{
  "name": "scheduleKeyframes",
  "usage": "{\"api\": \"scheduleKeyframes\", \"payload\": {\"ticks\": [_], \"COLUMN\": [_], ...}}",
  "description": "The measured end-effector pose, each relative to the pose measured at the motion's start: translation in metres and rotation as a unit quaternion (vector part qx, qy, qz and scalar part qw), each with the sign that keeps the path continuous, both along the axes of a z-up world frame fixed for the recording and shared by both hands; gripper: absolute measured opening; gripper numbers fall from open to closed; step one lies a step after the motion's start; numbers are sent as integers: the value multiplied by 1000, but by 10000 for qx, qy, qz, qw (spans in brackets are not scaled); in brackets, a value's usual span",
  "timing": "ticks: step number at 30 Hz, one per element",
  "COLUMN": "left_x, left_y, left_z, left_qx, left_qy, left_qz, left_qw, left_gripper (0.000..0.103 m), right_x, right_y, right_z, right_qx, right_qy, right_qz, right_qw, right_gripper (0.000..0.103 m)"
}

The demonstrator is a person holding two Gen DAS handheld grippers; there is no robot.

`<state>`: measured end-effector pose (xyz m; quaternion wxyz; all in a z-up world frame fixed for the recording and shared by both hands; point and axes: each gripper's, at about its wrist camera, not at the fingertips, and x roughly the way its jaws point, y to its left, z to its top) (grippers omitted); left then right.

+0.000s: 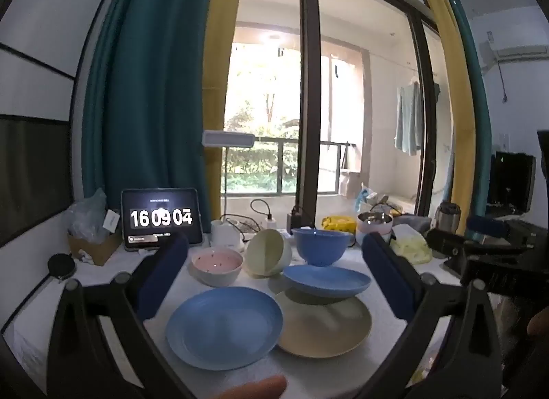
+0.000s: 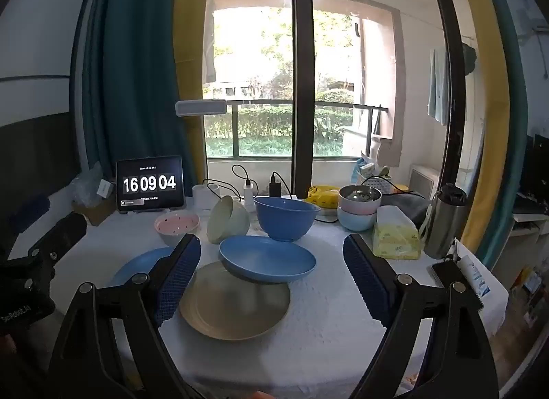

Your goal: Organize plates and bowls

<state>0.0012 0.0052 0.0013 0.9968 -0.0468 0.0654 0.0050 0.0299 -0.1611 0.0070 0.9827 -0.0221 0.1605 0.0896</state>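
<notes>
A large blue plate lies on the white table at front left. A beige plate lies beside it, with a smaller blue plate resting tilted on its far edge. Behind stand a pink bowl, a beige bowl tipped on its side and a blue bowl. My left gripper is open above the plates. My right gripper is open around the small blue plate and beige plate, holding nothing.
A tablet clock stands at back left. Stacked bowls, a tissue pack, a steel flask and a phone sit at the right. Chargers and cables lie at the back by the window.
</notes>
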Motion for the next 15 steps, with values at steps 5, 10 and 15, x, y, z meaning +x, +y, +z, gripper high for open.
{"api": "scheduleKeyframes", "payload": {"ticks": [5,10,15], "left_x": [1,-6,-5], "left_y": [2,1,3], "left_z": [1,-1,0], "left_qx": [39,44,0], "left_qy": [41,21,53], "left_qz": [-14,-15,-28], "left_qw": [10000,10000,10000], "left_gripper": [102,102,102], "right_x": [-1,-2,-1], "right_y": [1,1,2], "right_z": [0,-3,-1], "right_qx": [-18,-20,-8], "right_qy": [-9,4,19], "right_qz": [5,0,-6], "right_qw": [10000,10000,10000], "right_gripper": [88,88,88]}}
